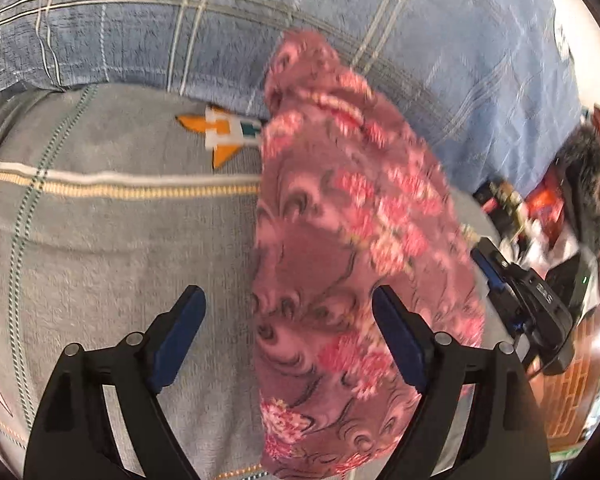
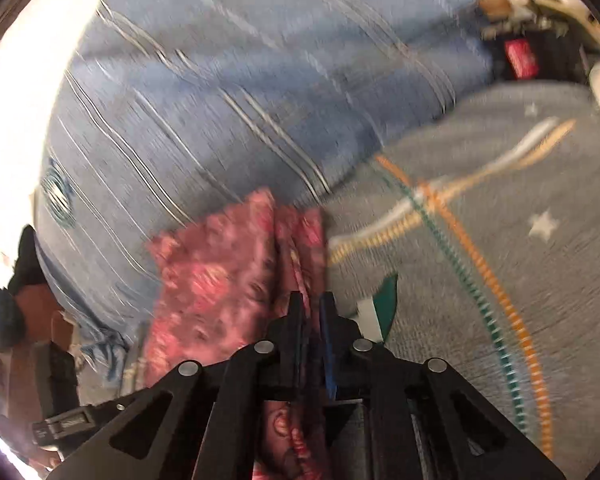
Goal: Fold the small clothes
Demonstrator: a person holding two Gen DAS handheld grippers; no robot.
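The pink floral garment point(image 1: 340, 264) is lying in a long band on the grey blanket point(image 1: 112, 264) of the bed, its long axis running from the bottom centre of the left wrist view up toward the blue plaid bedding point(image 1: 340, 12) at the top. The left hand-held gripper point(image 1: 288, 316) is standing wide and holding nothing, with the cloth's left edge lying between its fingers, nearer the right one. The right hand-held gripper point(image 2: 311, 312) is pinching the same garment point(image 2: 220, 280), its fingers closed narrow on a bunched fold at lower centre of its view. By my judgement the right one is carrying the cloth, and the left is the one free to take the edge beside it.
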